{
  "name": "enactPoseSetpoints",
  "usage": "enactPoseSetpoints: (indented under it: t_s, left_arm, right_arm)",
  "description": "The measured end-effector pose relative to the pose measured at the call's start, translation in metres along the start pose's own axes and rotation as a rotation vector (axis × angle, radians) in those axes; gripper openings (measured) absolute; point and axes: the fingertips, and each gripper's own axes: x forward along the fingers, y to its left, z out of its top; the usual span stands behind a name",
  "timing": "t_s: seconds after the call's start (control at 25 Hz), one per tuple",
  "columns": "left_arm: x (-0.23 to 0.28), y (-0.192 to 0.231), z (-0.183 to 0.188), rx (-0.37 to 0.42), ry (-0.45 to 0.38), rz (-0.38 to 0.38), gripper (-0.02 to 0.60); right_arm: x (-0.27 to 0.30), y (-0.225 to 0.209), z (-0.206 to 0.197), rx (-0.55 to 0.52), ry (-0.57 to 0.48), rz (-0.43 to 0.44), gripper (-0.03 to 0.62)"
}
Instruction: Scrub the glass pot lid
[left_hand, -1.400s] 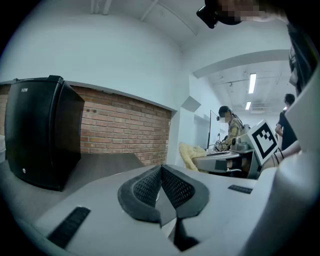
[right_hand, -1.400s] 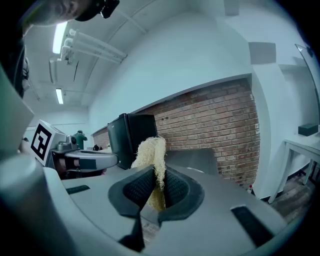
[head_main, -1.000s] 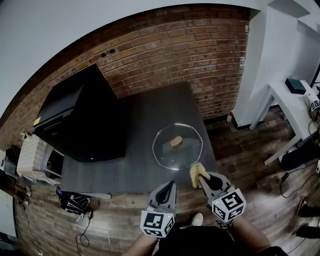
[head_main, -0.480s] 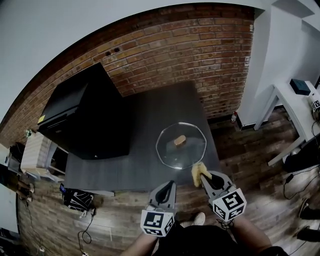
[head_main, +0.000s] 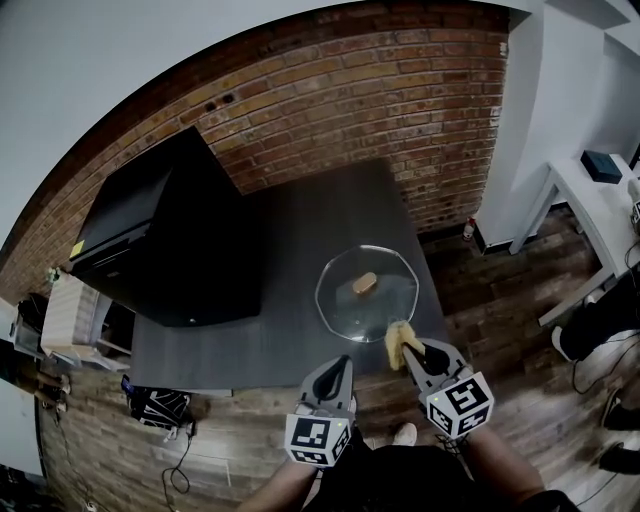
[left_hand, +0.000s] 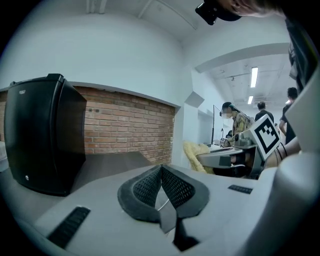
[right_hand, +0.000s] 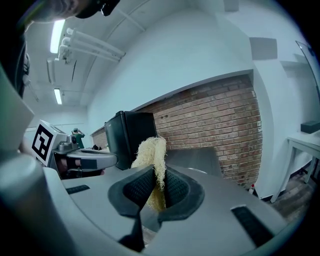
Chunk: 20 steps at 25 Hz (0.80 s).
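Note:
A round glass pot lid (head_main: 368, 295) with a tan knob (head_main: 364, 284) lies flat on the dark table (head_main: 300, 250) near its front right corner. My right gripper (head_main: 410, 352) hovers at the lid's near edge, shut on a pale yellow loofah scrubber (head_main: 399, 343); in the right gripper view the loofah scrubber (right_hand: 151, 159) sticks up from between the closed jaws. My left gripper (head_main: 343, 365) is held off the table's front edge, shut with nothing in it. Its dark pads (left_hand: 161, 186) meet in the left gripper view.
A big black box-shaped appliance (head_main: 170, 235) fills the table's left part. A brick wall (head_main: 370, 100) runs behind the table. A white desk (head_main: 590, 200) stands at the right. Wooden floor (head_main: 520, 330) lies right of and in front of the table.
The view has shifted a little, so the lid sits slightly further right and lower. Both grippers keep their pose and the loofah stays gripped.

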Motion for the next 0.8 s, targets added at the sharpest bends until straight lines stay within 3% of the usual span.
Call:
enactPoseSetpoints:
  t_s: [0.8]
  left_arm:
    - [0.104, 0.091, -0.073, 0.006, 0.234, -0.134, 0.034]
  right_arm:
    - [0.108, -0.024, -0.035, 0.073, 0.139, -0.141, 0.048]
